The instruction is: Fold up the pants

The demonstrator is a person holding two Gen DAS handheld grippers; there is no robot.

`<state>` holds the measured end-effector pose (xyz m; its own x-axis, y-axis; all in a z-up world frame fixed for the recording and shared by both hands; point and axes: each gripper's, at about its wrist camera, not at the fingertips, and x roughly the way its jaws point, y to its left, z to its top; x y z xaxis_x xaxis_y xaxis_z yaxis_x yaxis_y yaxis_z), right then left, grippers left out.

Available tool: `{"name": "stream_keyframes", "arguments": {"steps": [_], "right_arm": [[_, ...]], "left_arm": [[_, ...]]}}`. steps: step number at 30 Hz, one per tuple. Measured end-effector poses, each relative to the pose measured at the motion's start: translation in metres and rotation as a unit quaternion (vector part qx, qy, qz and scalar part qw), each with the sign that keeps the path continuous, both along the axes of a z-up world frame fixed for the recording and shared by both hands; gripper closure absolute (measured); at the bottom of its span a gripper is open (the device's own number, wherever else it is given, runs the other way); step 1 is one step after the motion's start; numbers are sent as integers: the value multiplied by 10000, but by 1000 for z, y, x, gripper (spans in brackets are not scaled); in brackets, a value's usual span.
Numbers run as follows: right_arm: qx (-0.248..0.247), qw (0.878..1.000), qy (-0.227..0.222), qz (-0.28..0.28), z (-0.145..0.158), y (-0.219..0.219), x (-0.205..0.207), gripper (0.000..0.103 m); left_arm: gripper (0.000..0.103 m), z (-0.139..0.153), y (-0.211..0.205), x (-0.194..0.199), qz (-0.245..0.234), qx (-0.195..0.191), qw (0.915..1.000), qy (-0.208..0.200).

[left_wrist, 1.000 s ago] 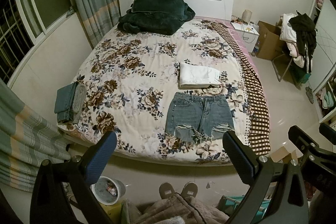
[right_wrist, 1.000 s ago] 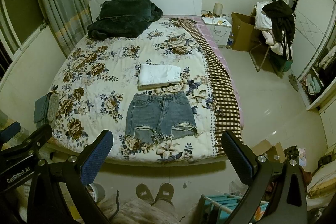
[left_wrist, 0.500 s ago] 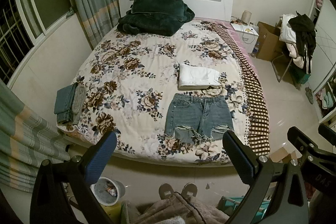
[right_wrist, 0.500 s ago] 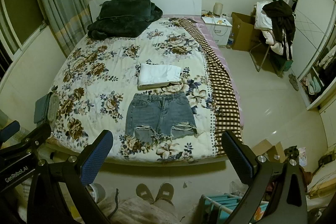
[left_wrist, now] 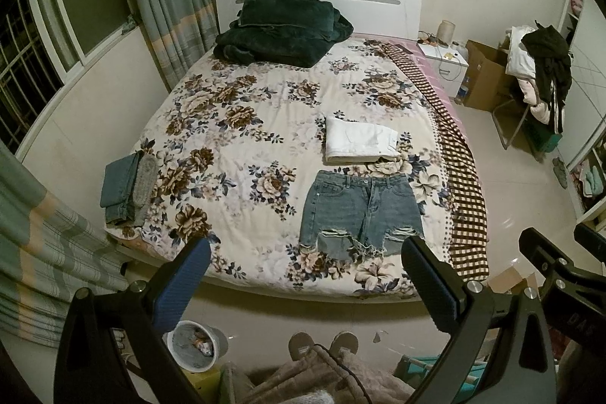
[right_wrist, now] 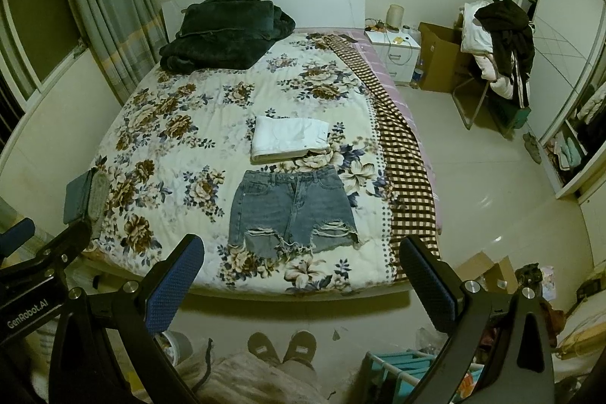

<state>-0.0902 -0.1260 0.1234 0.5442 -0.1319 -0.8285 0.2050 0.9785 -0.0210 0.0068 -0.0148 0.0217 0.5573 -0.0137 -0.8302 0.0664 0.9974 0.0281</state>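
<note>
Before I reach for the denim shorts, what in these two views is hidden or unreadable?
- Frayed blue denim shorts: right hem corner hidden behind a tong finger, left wrist view.
- Folded white garment: type unclear, both views.
- Folded blue-grey clothes at bed edge: partly blocked by left tongs, right wrist view.

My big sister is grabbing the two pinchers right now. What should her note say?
Left gripper: open, holding nothing, back from the bed's near edge.
Right gripper: open, holding nothing, also short of the bed.
Denim shorts: spread flat near the foot of the bed, waistband away from you, frayed hems toward you.
White folded garment: lies just beyond the shorts.
Folded pile: at the bed's left edge.
Done: the shorts are laid out flat.
Left: reach in, fold the shorts.
</note>
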Motion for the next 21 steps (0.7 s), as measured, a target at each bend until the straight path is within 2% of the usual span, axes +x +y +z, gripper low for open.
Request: {"name": "stream_keyframes", "arguments": {"steps": [3, 4, 6, 21], "right_arm": [[4, 10000, -2, -10, 0, 0, 0, 0], [-1, 10000, 2, -9, 1, 0, 0, 0], [5, 10000, 1, -11, 0, 0, 1, 0], [39, 10000, 51, -29, -6, -2, 6, 0]], "left_arm": [[0, 0, 0, 0, -2, -6, 10000, 1], [0, 13, -3, 12, -13, -8, 10000, 8], [0, 16, -4, 15, -13, -14, 10000, 11], [0, 23, -15, 24, -44, -43, 10000, 50]]}}
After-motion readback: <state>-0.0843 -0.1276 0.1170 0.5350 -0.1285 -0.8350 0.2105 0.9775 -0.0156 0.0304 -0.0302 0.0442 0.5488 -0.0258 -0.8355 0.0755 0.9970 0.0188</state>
